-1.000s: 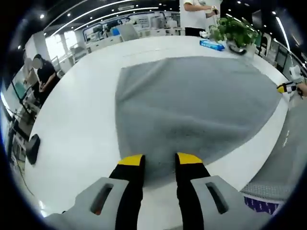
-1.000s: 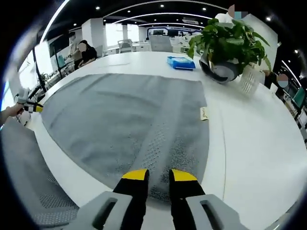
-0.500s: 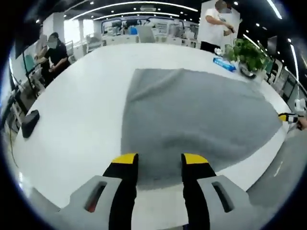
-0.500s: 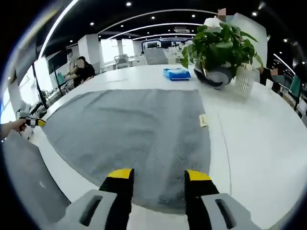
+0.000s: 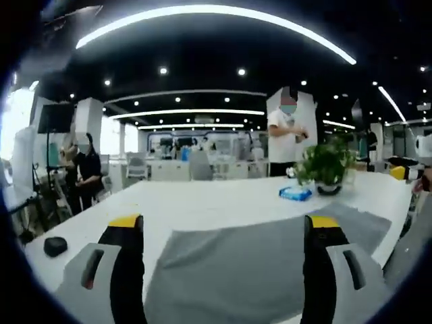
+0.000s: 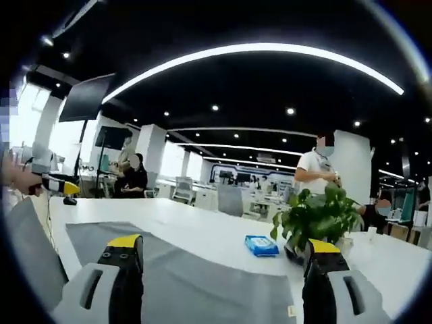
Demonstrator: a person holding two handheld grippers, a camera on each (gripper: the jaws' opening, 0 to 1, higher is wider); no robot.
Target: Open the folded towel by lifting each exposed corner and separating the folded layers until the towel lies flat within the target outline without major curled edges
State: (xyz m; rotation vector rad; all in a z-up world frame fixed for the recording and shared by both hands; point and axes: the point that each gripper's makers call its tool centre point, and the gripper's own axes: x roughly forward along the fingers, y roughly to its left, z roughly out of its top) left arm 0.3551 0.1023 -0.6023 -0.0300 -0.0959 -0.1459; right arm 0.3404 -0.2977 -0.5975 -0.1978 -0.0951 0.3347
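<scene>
My left gripper (image 5: 223,233) has its jaws spread wide with nothing between them, raised so that the grey towel (image 5: 250,266) lies flat on the white table (image 5: 202,199) below and ahead of me; to its far right my other gripper's yellow tip (image 5: 398,173) shows at the table's edge. My right gripper (image 6: 226,253) is just as wide apart and empty, looking over the same towel (image 6: 202,287) toward the blue packet (image 6: 260,245) and the potted plant (image 6: 317,219). To finish well, I judge I should check the edges and corners for curls before backing off, and press down any lifted hem (I cannot make out a target outline from here). Against a second ago, both cameras have tipped up toward the ceiling lights, and both pairs of jaws, then nearly closed at the towel's near edge, have opened fully.
</scene>
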